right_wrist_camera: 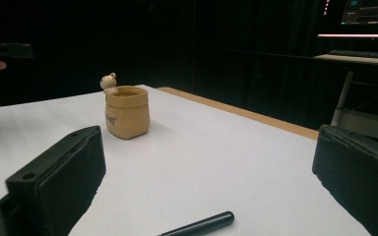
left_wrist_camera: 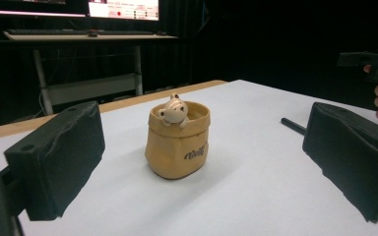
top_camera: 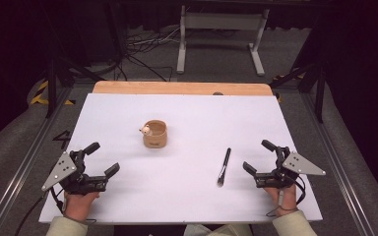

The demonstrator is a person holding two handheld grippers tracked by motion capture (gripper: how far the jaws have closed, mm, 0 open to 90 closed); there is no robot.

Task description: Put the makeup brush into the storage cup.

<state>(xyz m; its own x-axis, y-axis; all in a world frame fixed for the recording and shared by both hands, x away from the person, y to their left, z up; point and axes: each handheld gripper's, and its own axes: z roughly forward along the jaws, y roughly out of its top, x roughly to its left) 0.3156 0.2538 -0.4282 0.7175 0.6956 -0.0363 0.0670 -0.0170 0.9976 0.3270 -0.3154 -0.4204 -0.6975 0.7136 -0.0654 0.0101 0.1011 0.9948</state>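
A tan sack-shaped cup (top_camera: 155, 134) with a small bear figure on its rim stands upright near the middle of the white table (top_camera: 177, 113). The same cup (left_wrist_camera: 177, 142) faces the left gripper view, and the cup (right_wrist_camera: 127, 118) sits far off in the right gripper view. A black brush (top_camera: 224, 166) lies flat to the right of centre, its handle tip (right_wrist_camera: 204, 223) low in the right gripper view. My left gripper (top_camera: 102, 158) rests open at the front left, empty. My right gripper (top_camera: 258, 156) rests open at the front right, just right of the brush, empty.
A wooden strip (top_camera: 182, 88) runs along the table's far edge. Beyond it are a white stand (top_camera: 220, 34) and cables on the floor. Metal rails (top_camera: 27, 162) flank the table on both sides. A desk with monitors (left_wrist_camera: 88, 19) stands in the dark background.
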